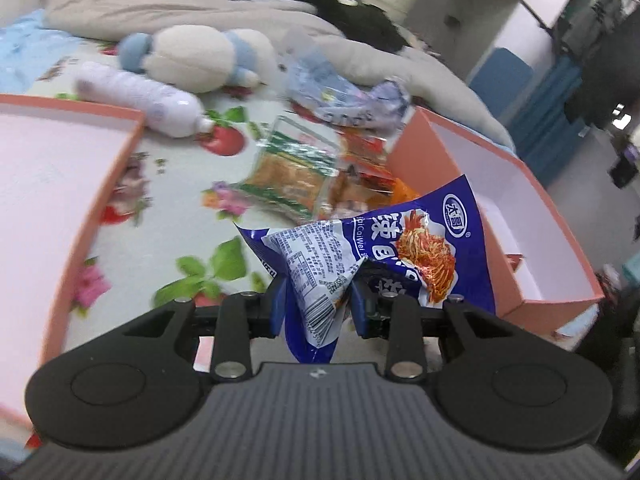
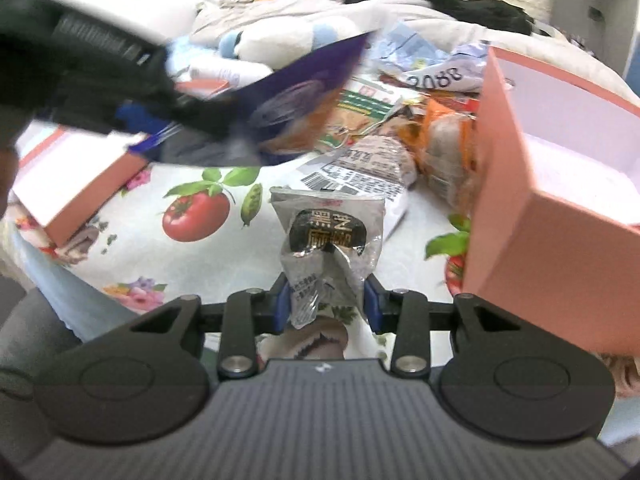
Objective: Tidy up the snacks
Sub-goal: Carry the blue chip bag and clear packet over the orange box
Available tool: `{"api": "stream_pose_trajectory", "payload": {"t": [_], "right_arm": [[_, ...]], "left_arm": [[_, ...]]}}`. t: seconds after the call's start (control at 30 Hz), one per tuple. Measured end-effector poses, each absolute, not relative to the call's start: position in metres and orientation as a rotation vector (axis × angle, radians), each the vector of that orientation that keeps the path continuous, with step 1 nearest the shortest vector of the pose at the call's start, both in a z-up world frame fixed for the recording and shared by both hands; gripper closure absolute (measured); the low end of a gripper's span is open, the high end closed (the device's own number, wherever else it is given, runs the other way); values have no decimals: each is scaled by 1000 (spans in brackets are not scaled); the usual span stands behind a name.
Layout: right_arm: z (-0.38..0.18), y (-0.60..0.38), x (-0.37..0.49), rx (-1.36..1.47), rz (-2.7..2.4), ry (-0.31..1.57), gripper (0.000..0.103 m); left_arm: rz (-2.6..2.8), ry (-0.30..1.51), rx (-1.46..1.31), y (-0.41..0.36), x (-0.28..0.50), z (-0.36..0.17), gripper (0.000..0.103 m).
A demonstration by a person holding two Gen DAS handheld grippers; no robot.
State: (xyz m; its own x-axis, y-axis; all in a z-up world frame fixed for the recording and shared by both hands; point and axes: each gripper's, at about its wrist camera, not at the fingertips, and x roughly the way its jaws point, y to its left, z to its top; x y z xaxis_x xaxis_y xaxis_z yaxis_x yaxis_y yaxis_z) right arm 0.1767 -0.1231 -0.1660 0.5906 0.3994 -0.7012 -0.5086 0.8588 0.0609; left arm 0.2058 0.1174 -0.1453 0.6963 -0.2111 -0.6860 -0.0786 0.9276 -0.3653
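My left gripper [image 1: 318, 300] is shut on a crumpled blue noodle-snack packet [image 1: 420, 240], held above the flowered sheet beside the open pink box [image 1: 412, 148] on the right. My right gripper [image 2: 326, 300] is shut on a grey black-sesame packet [image 2: 328, 232], which stands up between the blue pads [image 2: 282, 304]. In the right wrist view the left gripper [image 2: 168, 132] shows as a dark blur at upper left with its blue packet [image 2: 304, 96]. A loose pile of snacks lies between the boxes: a green and orange packet [image 1: 292, 168] and red-orange packets [image 1: 360, 168].
A second shallow pink box [image 1: 104, 184] lies at the left. A white bottle [image 1: 140, 96], a blue-and-white plush toy [image 1: 192, 56] and a pale blue bag [image 1: 344, 96] lie farther back, with grey bedding [image 1: 160, 4] behind. The right box's wall [image 2: 504, 168] stands close to my right gripper.
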Motion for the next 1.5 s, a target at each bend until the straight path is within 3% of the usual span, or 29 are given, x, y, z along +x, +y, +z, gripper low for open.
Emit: {"api": "stream_pose_trajectory", "payload": {"t": [0.5, 0.93, 1.5], "right_arm": [[-108, -170, 126, -57, 396, 661, 64], [-76, -209, 92, 16, 338, 636, 64], [-51, -254, 118, 69, 231, 570, 64]], "left_arm": [[40, 752, -349, 95, 134, -131, 67], [-40, 699, -345, 61, 90, -86, 67], [-211, 691, -280, -3, 154, -47, 67]]}}
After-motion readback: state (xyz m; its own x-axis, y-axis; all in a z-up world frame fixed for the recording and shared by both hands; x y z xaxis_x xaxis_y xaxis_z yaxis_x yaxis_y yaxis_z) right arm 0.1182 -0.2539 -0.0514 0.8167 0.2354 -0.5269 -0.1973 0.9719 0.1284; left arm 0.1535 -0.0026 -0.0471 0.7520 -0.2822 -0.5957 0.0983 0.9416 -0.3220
